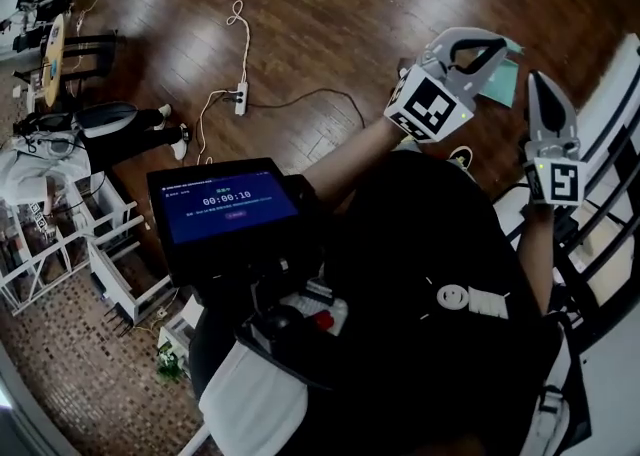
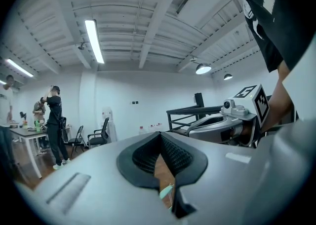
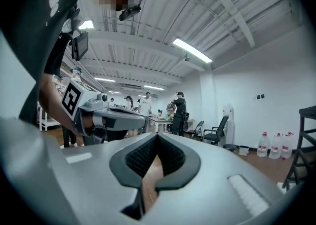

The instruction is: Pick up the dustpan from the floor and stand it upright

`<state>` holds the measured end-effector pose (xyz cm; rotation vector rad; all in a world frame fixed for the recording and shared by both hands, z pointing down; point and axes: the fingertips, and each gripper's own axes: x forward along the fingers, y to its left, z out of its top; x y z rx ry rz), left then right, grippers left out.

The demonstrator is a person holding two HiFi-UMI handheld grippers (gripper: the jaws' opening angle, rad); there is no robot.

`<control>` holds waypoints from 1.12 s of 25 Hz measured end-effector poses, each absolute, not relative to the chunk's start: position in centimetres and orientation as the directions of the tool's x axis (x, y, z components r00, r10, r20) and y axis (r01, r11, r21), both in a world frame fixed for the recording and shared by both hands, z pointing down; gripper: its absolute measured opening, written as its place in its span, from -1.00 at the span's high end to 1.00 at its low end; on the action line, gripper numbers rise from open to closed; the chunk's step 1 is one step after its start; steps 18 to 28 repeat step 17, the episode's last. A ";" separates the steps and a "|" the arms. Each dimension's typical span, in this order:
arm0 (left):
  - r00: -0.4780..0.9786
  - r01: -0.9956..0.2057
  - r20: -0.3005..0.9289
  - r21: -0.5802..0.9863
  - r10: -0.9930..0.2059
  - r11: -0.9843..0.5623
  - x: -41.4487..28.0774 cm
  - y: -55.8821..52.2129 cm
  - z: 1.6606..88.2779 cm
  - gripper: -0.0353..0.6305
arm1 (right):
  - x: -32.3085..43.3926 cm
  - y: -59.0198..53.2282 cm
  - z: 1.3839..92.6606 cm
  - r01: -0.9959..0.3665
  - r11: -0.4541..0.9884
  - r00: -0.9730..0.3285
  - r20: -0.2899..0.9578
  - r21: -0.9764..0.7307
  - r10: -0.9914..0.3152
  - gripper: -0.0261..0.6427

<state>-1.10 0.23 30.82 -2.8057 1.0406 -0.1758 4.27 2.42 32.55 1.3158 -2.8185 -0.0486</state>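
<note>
In the head view both grippers are held up at the upper right, pointing away from me. My left gripper [image 1: 500,46] is shut with nothing in it. Behind it on the wooden floor lies a pale teal thing [image 1: 502,82], probably the dustpan, mostly hidden by the jaws. A sliver of teal [image 2: 167,190] shows low in the gap of the left gripper [image 2: 160,135]. My right gripper [image 1: 536,79] is beside it to the right, also shut and empty. In the right gripper view the jaws [image 3: 157,136] meet, with only brown floor showing through the gap.
A white power strip [image 1: 240,99] with cables lies on the floor at centre left. A tablet screen [image 1: 225,206] hangs on my chest. White shelves [image 1: 100,254] stand at the left, a black railing [image 2: 197,113] and stairs at the right. People and chairs [image 3: 217,132] are farther off.
</note>
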 end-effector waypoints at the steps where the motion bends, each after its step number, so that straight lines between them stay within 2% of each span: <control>1: 0.750 -0.642 0.058 -0.175 -0.659 -0.747 -1.2 0.0 30.8 0.85 | 4.1 2.3 32.6 -0.762 0.647 -0.647 0.013 0.043 -0.763 0.92; 7: 0.748 -0.645 0.049 -0.176 -0.662 -0.743 -1.6 -0.9 30.0 0.85 | 3.1 2.1 31.8 -0.749 0.661 -0.663 -0.021 0.056 -0.749 0.92; 17: 0.758 -0.646 0.019 -0.115 -0.651 -0.755 -0.1 2.5 31.2 0.85 | 4.2 5.0 33.7 -0.754 0.654 -0.655 -0.001 0.059 -0.755 0.92; 28: 0.758 -0.646 0.019 -0.115 -0.651 -0.755 -0.1 2.5 31.2 0.85 | 4.2 5.0 33.7 -0.754 0.654 -0.655 -0.001 0.059 -0.755 0.92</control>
